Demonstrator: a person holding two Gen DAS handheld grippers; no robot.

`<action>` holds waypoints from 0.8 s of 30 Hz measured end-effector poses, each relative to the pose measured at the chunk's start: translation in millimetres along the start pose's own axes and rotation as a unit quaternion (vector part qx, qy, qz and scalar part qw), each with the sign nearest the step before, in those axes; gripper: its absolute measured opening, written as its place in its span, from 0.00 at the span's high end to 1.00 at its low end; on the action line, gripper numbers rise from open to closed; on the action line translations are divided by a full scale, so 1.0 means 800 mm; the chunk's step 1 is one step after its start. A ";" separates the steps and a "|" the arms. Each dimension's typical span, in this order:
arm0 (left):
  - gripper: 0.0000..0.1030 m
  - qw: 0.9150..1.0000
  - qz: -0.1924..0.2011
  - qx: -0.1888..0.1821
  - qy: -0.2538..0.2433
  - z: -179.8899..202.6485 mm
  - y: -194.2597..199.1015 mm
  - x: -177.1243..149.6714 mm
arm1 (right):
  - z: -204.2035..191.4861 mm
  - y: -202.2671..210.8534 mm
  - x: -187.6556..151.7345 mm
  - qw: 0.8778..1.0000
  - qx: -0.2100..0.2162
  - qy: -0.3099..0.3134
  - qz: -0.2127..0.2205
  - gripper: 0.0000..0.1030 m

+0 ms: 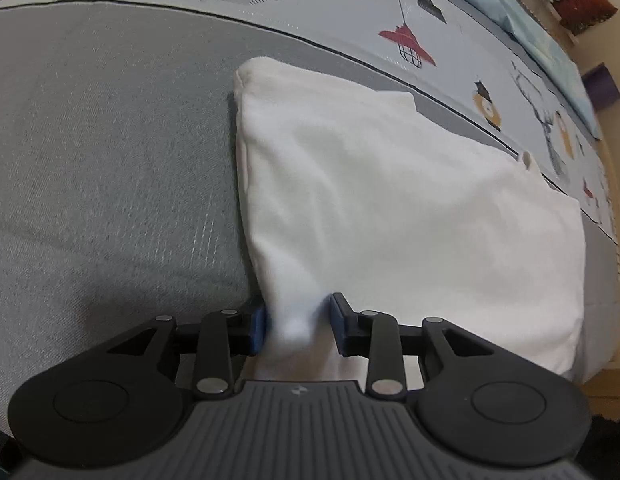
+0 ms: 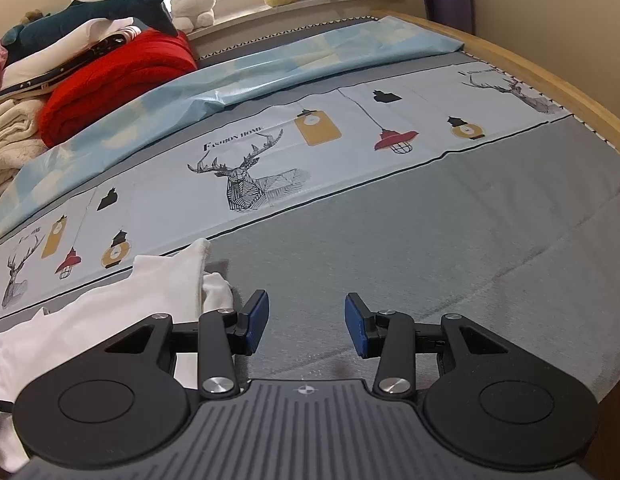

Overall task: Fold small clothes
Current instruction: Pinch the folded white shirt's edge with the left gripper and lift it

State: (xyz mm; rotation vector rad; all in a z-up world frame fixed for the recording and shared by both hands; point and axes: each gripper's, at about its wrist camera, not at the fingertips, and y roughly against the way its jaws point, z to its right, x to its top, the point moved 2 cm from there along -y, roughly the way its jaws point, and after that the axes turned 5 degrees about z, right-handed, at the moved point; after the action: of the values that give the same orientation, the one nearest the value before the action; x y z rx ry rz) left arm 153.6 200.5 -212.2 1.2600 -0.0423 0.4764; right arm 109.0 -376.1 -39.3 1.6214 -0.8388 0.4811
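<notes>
A white garment lies folded on the grey bed sheet. In the left wrist view its near corner rises between the blue pads of my left gripper. The pads stand a little apart with the bunched cloth filling the gap, so the grip looks loose. In the right wrist view the same garment lies at the lower left, beside the left finger. My right gripper is open and empty, just above bare grey sheet to the right of the garment.
A patterned band with deer and lanterns crosses the bed behind the garment. A light blue cover, a red blanket, stacked clothes and plush toys lie at the far side. A wooden bed frame runs on the right.
</notes>
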 end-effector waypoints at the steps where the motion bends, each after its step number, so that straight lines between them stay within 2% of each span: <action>1: 0.74 1.000 0.004 0.006 0.001 0.002 -0.001 0.001 | 0.002 0.001 0.000 1.000 0.001 -0.001 0.000 0.57; 2: 0.79 1.000 0.006 0.010 0.001 0.001 -0.002 0.001 | 0.004 0.001 0.000 1.000 0.002 -0.001 0.000 0.57; 5: 0.83 1.000 0.014 0.023 -0.006 0.010 0.000 0.001 | 0.007 0.004 0.000 1.000 0.006 0.000 0.001 0.57; 14: 0.86 0.992 0.069 0.087 -0.061 0.054 0.042 -0.014 | 0.013 0.006 0.004 1.000 0.024 -0.016 0.001 0.57; 18: 0.86 0.991 0.092 0.061 -0.074 0.085 0.067 -0.016 | 0.009 0.005 0.007 1.000 0.025 0.014 0.006 0.57; 24: 0.87 0.992 0.097 -0.019 -0.083 0.143 0.067 -0.013 | 0.015 -0.001 0.015 0.999 0.042 -0.001 0.003 0.57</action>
State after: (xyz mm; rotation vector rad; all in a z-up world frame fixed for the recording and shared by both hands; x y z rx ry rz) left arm 150.4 104.0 -130.7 1.2615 -0.3153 0.5332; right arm 115.8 -390.7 -34.3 1.6975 -0.8345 0.5242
